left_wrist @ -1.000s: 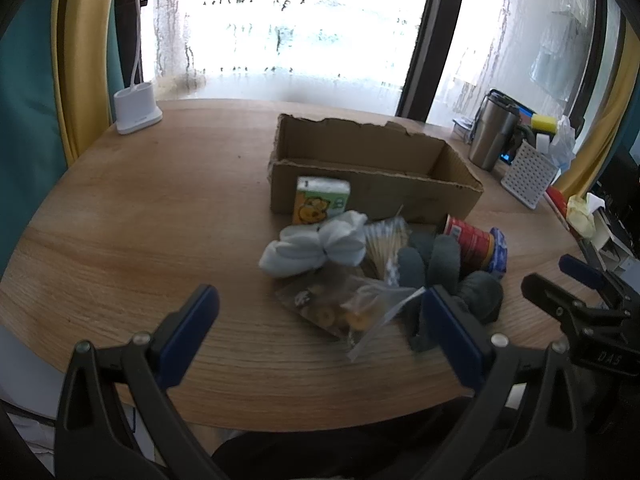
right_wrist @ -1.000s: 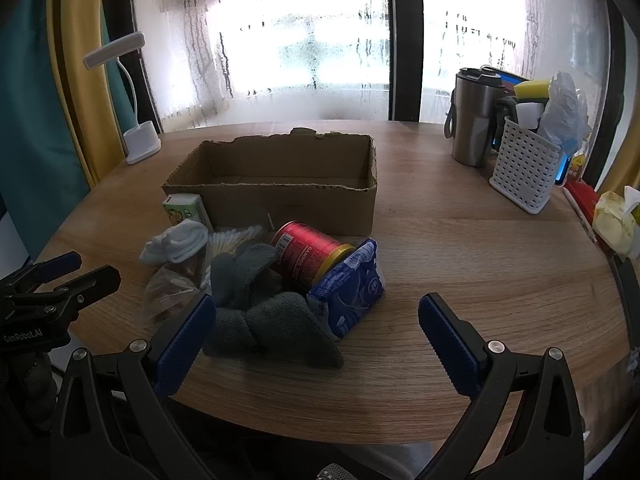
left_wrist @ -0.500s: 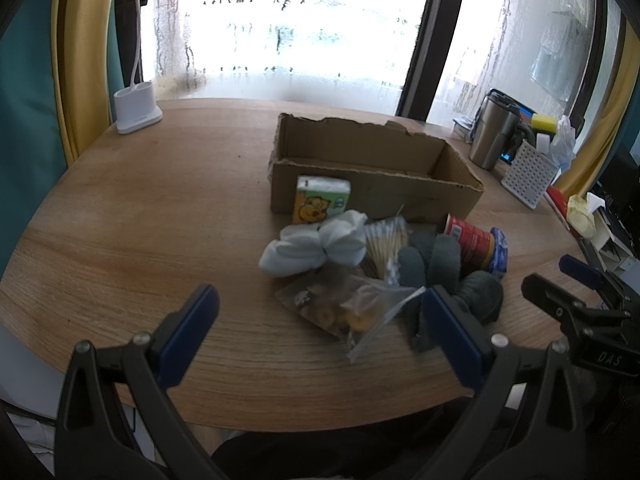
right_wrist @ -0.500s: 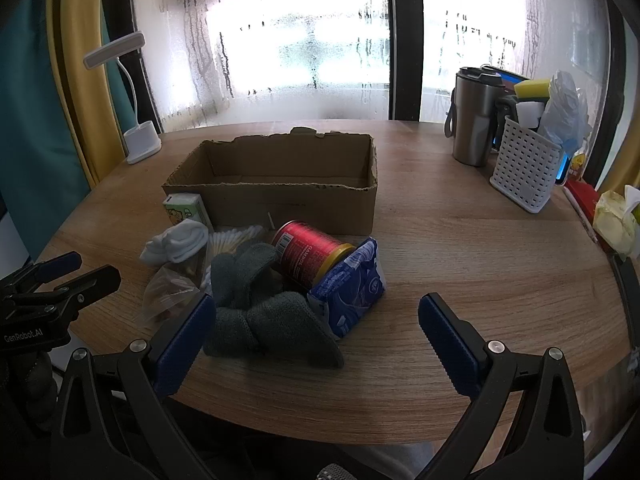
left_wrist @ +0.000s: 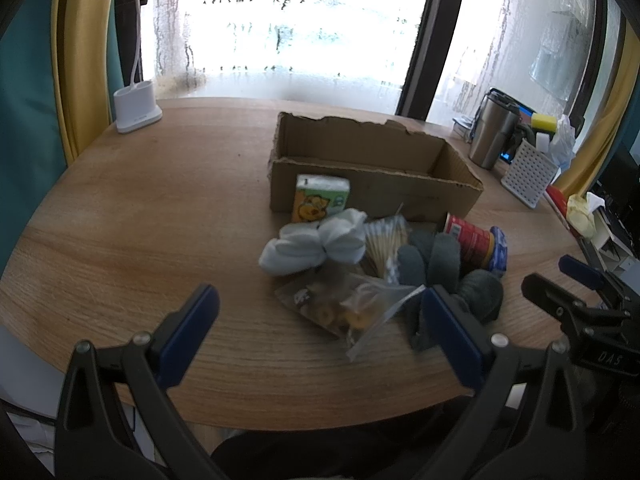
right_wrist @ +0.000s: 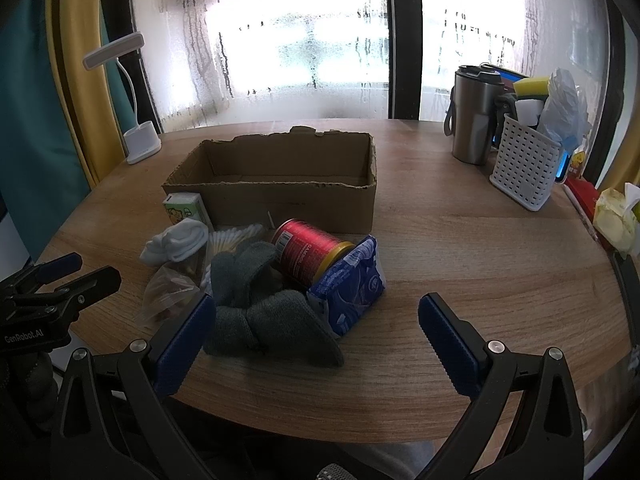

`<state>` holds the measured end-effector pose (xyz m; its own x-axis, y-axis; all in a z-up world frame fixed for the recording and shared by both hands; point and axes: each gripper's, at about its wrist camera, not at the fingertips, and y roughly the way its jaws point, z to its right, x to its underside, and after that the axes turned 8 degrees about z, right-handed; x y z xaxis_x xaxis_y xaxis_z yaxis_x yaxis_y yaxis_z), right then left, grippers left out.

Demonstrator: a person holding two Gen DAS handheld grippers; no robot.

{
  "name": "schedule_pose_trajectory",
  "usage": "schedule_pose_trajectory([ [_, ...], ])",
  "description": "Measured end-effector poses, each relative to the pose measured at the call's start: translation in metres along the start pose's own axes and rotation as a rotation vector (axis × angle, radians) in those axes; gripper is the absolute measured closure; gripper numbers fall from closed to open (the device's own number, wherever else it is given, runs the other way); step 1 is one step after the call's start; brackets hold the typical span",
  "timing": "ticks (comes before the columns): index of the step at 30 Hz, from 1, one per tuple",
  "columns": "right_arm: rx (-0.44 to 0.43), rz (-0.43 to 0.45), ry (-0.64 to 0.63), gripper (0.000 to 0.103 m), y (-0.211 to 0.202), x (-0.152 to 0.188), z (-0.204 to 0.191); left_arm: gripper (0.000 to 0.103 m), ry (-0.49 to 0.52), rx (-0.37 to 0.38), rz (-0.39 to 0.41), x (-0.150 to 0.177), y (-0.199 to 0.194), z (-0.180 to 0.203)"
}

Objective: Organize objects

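An empty cardboard box (left_wrist: 376,184) (right_wrist: 280,196) stands mid-table. In front of it lies a pile: a green tissue pack (left_wrist: 322,202) (right_wrist: 185,209), white socks (left_wrist: 316,246) (right_wrist: 178,240), a cotton swab pack (left_wrist: 386,240), grey socks (right_wrist: 264,308) (left_wrist: 436,264), a red can (right_wrist: 308,250) (left_wrist: 468,240), a blue packet (right_wrist: 352,280) and a clear snack bag (left_wrist: 352,308) (right_wrist: 168,296). My left gripper (left_wrist: 320,332) is open and empty near the table's front edge, just short of the snack bag. My right gripper (right_wrist: 316,332) is open and empty, near the grey socks.
A white desk lamp (left_wrist: 136,96) (right_wrist: 138,136) stands at the back left. A steel mug (right_wrist: 472,116) (left_wrist: 490,136) and a white perforated basket (right_wrist: 524,160) (left_wrist: 528,176) with sponges stand at the back right. Windows and curtains lie behind the round wooden table (right_wrist: 460,248).
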<state>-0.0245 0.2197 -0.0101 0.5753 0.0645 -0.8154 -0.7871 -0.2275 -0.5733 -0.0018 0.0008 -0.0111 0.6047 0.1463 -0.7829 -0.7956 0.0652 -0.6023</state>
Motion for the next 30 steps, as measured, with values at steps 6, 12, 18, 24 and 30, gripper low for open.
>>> schedule_pose_trajectory([
  [6,-0.004,-0.005,0.002,0.0,0.001,0.0,0.002,0.0,0.0,0.001,-0.003,0.001,0.0,0.0],
  [12,-0.006,-0.006,0.004,0.0,0.0,0.0,0.001,0.0,-0.001,0.001,-0.003,0.002,0.0,0.0],
  [18,-0.008,-0.009,0.007,0.0,0.001,0.001,0.002,0.0,0.0,0.002,-0.007,0.003,0.0,0.001],
  [24,-0.009,-0.014,0.008,0.0,0.002,0.002,0.002,0.0,-0.001,0.002,-0.017,0.003,0.003,0.0],
  [30,-0.018,-0.029,0.019,0.0,0.007,0.005,0.004,0.0,-0.006,-0.006,-0.054,0.008,0.013,-0.002],
])
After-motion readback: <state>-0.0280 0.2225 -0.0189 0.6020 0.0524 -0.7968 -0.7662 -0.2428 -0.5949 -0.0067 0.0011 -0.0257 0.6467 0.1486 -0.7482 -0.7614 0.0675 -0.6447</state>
